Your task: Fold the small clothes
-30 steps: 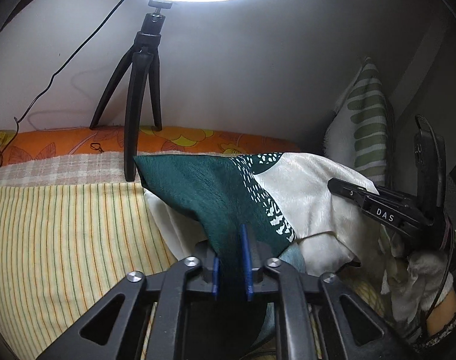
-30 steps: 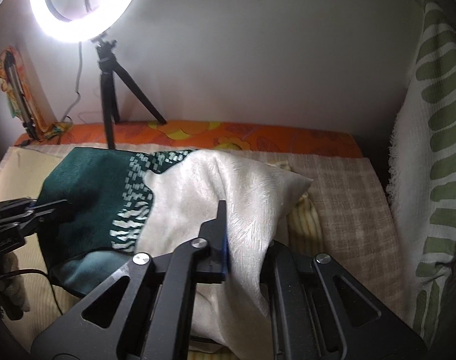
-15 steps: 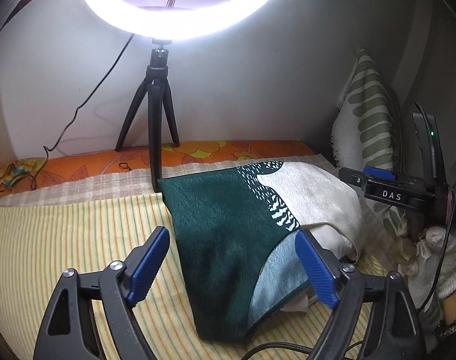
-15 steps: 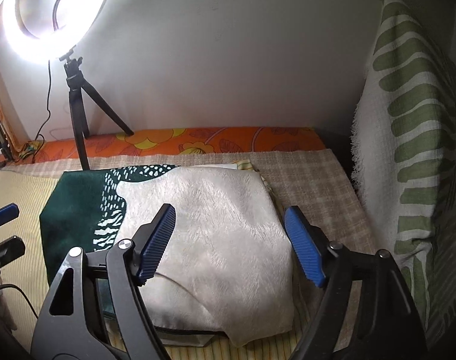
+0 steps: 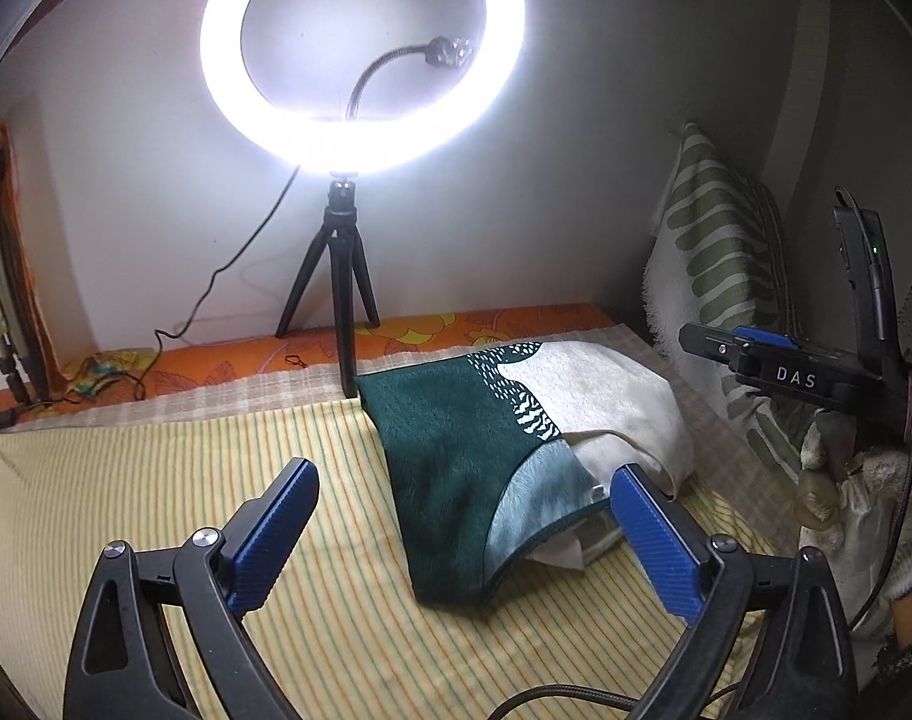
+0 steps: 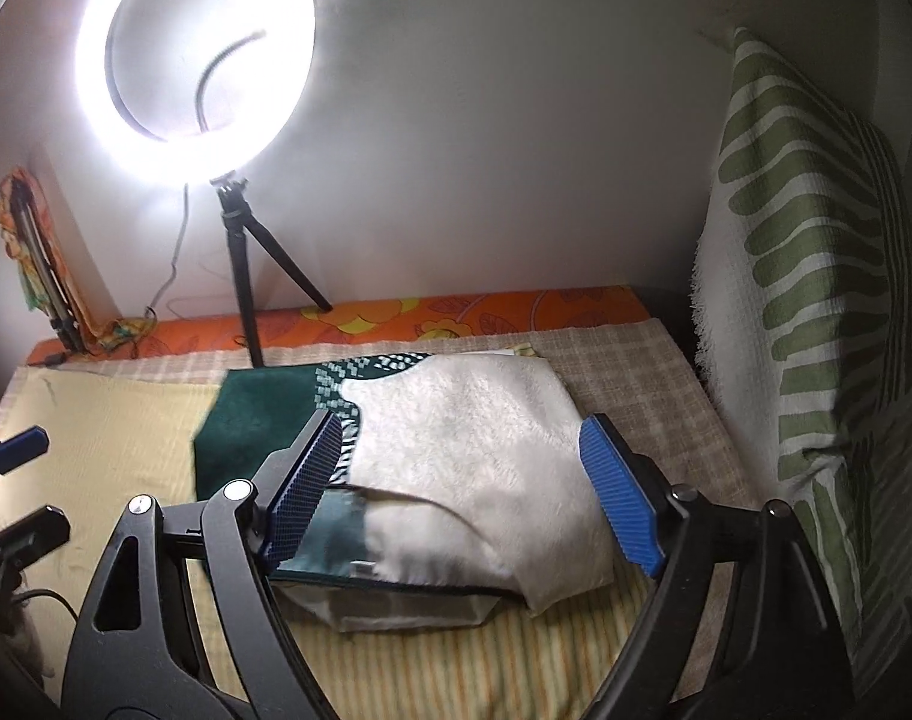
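Folded garment [image 5: 456,450] lies on the striped yellow sheet [image 5: 156,480] of the bed, right of centre, its far edge over the beige checked cloth [image 6: 636,360] and just beside the foot of the ring light tripod [image 5: 342,288]. Left claw [image 5: 456,540] is spread wide, blue pads empty, hanging over the sheet at the near edge of the garment and not touching it. Right claw [image 6: 462,492] is likewise wide open and holds nothing; its pads stand either side of the cream half, whether they brush the pile cannot be told. Garment is two-tone: dark green plush on the left, cream plush on the right, a band of white dashes along the wavy join. Smoother teal lining [image 5: 534,498] and a pale inner layer [image 6: 408,606] show at the near edge, where the layers sit slightly offset. Judgement: light, soft, limp fabric; the bundle is thick and springy, so the fold may relax open. Pile should give the ribbed pads fair friction, the lining likely slicker. Best hold is at the near corners, pinching all layers together, not the top layer alone. A green-patterned towel [image 6: 816,300] hangs at the right, well apart.
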A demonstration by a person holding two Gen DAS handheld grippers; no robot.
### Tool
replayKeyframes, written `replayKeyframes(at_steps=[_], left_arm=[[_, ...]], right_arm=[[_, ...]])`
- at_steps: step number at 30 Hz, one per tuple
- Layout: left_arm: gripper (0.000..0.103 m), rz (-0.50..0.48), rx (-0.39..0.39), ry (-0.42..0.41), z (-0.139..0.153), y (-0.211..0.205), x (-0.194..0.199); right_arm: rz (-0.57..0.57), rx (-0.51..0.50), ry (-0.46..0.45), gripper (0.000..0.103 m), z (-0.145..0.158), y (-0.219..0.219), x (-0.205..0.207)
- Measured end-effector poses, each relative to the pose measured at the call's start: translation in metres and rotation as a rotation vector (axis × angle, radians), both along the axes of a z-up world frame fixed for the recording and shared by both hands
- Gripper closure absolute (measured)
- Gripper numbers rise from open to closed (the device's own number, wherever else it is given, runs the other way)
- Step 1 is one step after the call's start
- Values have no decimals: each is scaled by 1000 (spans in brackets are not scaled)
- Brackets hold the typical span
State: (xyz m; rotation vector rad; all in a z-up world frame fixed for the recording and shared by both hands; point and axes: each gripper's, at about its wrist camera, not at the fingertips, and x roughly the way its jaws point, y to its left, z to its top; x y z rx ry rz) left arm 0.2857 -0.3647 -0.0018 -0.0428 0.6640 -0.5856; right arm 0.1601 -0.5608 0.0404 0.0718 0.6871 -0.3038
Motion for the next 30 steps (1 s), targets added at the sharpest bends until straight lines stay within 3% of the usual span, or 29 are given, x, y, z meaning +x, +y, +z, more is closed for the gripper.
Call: replayKeyframes(at_steps=[3,7,10,14,24,30], left_arm=[[3,1,1,-24,11,14,-20],[1,3,1,-47,20,33,-43],[0,1,0,-58,25,47,-63],[0,-11,13,-83,30,62,-92],[0,-3,46,-148,31,92,-156],[0,1,66,-153,24,101,-173]], right_arm=[[3,23,-30,10,14,18,-17],[20,49,-54,9,27,47,-41],[33,38,-71,1,33,74,-61],[40,12,-87,0,37,110,-87],[-10,2,-78,0,19,164,-133],[-63,30,-99,0,1,175,-150]])
